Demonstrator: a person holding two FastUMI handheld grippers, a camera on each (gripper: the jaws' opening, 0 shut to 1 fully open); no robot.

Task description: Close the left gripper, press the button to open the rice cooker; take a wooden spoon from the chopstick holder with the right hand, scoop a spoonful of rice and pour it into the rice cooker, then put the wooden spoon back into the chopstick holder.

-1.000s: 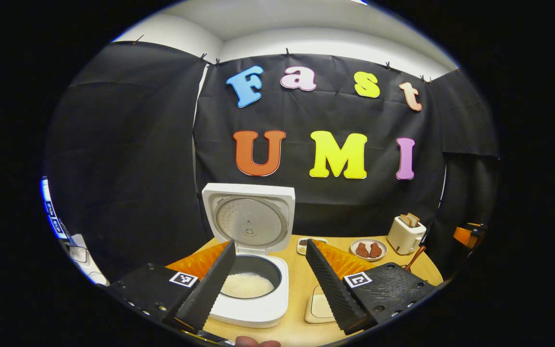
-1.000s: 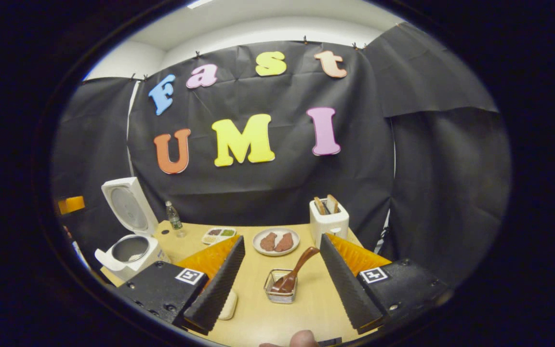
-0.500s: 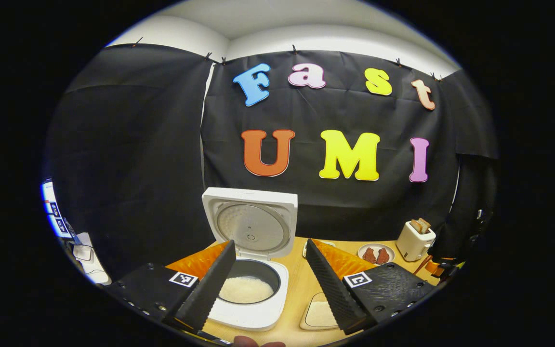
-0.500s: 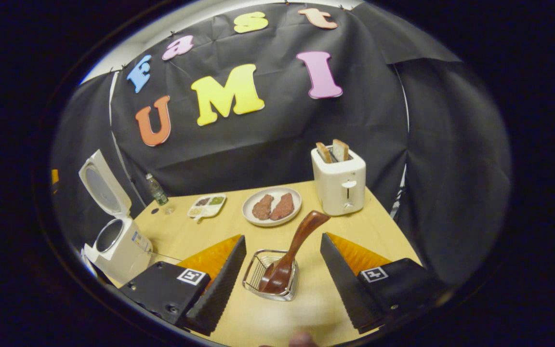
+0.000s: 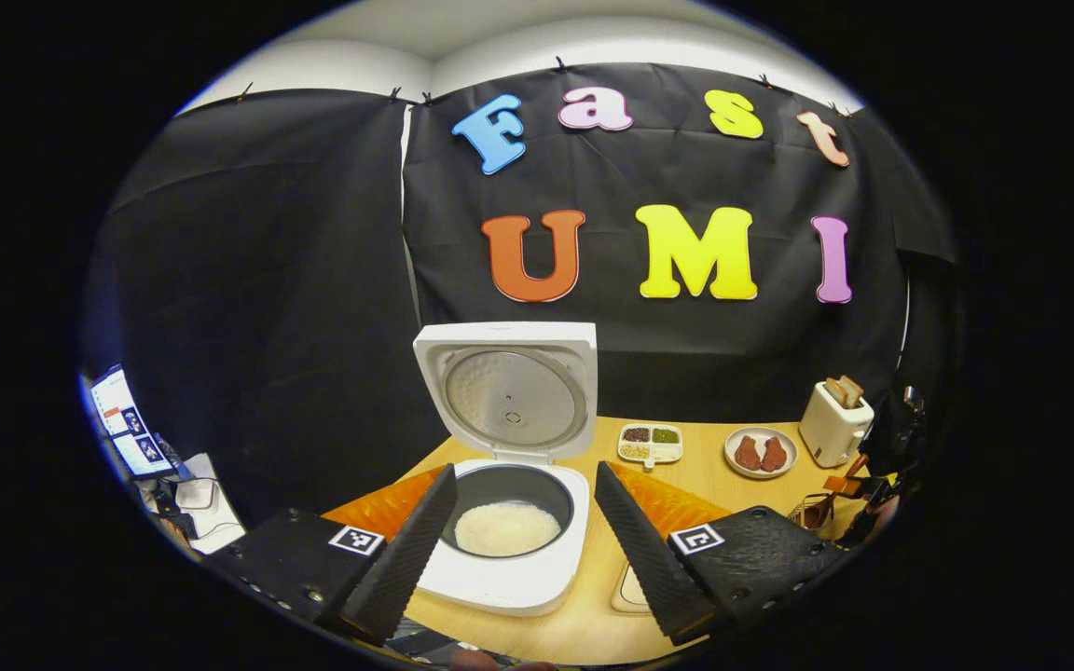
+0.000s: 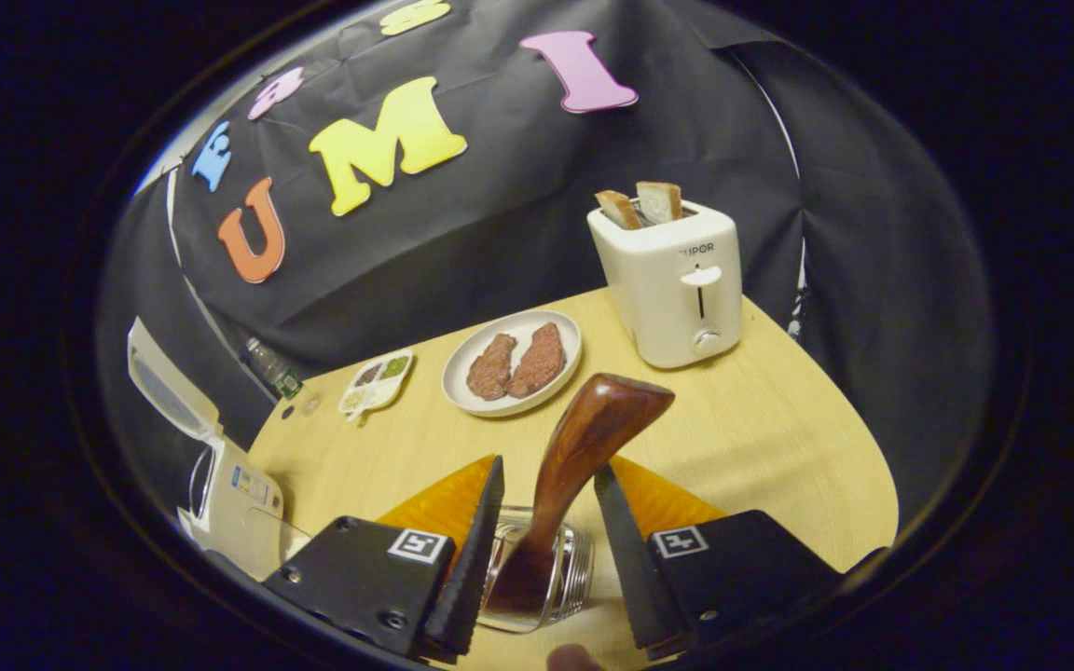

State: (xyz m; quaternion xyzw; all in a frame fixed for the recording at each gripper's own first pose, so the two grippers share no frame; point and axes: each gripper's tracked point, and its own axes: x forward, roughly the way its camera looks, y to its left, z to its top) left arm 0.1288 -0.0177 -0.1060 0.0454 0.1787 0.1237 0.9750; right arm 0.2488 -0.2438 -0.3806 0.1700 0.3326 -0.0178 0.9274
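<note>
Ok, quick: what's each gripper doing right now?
Left gripper: open, empty, in front of the rice cooker.
Right gripper: open around the wooden spoon, not gripping.

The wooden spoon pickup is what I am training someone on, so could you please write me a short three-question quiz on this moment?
1. True or false: the rice cooker has its lid up.
2. What stands in the chopstick holder, between the fingers of the right claw?
A. a fork
B. the wooden spoon
C. chopsticks
3. What sits in the slots of the toaster?

Key:
1. True; white rice shows in the pot.
2. B. The fingers flank the handle with gaps on both sides, so it is not yet gripped.
3. Two slices of toast.
</note>
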